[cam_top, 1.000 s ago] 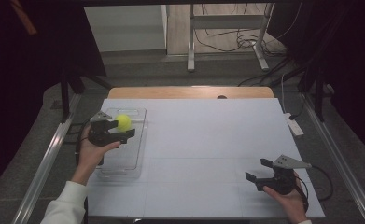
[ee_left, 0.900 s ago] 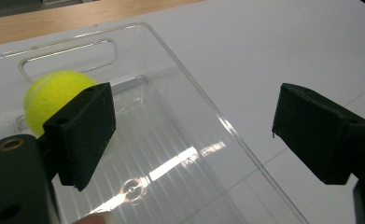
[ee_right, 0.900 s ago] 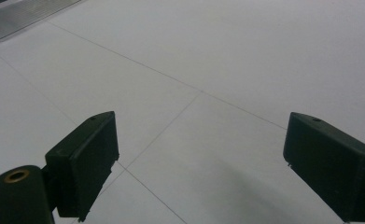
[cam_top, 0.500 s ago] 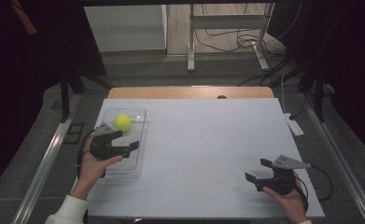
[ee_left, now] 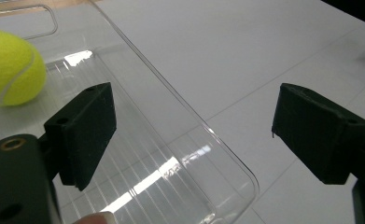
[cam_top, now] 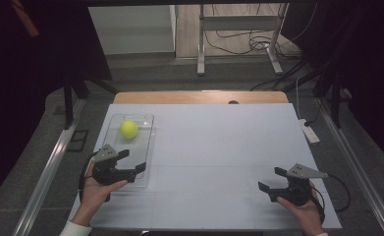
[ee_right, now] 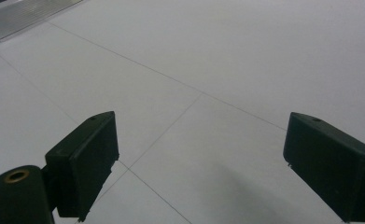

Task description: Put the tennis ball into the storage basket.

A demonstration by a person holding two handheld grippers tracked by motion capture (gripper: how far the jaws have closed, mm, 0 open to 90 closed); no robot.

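At the far end of the clear plastic tray [cam_top: 145,147] sits the tennis ball [cam_top: 129,129], resting loose on the tray floor, and I take the tray as my landmark for everything else. My left hand-held gripper [cam_top: 132,162] hangs over the tray's near end, jaws apart and clamped on nothing; in the left gripper view the tray's rounded near corner [ee_left: 245,186] lies between the jaws without either pad touching it, and the ball [ee_left: 11,67] shows beyond the left pad. My right hand-held gripper [cam_top: 271,180] waits well away from the tray on the opposite side of the bench [cam_top: 229,142], jaws likewise apart over bare surface.

I judge the ball to be light, springy and felt-covered, so it should grip well but will roll at the slightest nudge and may squirt out if pinched off-centre. I would close across its widest part, pads on opposite sides, with modest pressure. The tray looks thin, stiff and slick, probably light enough to skid if I bump its rim.

Under the tray the bench is flat, white and smooth, marked with faint grid lines and offering little friction. Beyond the tray's far end the room is dim, with a metal stand [cam_top: 238,34] and loose cables [cam_top: 278,44] on the floor.
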